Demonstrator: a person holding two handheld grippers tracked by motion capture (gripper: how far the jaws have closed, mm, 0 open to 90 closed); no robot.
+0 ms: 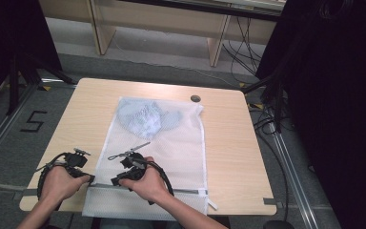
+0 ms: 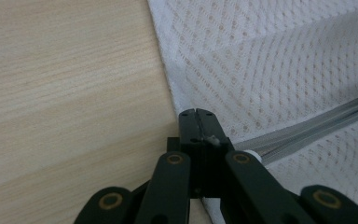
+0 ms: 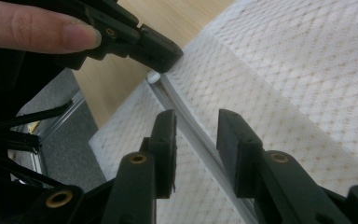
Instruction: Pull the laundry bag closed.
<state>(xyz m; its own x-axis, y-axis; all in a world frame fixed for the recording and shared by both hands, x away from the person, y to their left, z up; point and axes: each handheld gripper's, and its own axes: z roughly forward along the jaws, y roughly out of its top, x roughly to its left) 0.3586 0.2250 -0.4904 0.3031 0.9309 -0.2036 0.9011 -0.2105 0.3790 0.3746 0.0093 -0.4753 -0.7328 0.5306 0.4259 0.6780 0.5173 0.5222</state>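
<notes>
Your left gripper (image 2: 196,122) is pinched tight on the edge of the mesh laundry bag (image 1: 171,143) right at the zipper's (image 3: 200,140) end — that's your anchor; the bag lies flat on the table (image 1: 76,119), a pale garment (image 1: 145,118) showing inside at the far end; your right gripper (image 3: 196,135) hangs with jaws apart, straddling the zipper track just beside the left. Looks like the zipping step — next, find the slider, close on it, pull along the track.

Grey floor (image 1: 124,55) — pale shelving (image 1: 171,21)
</notes>
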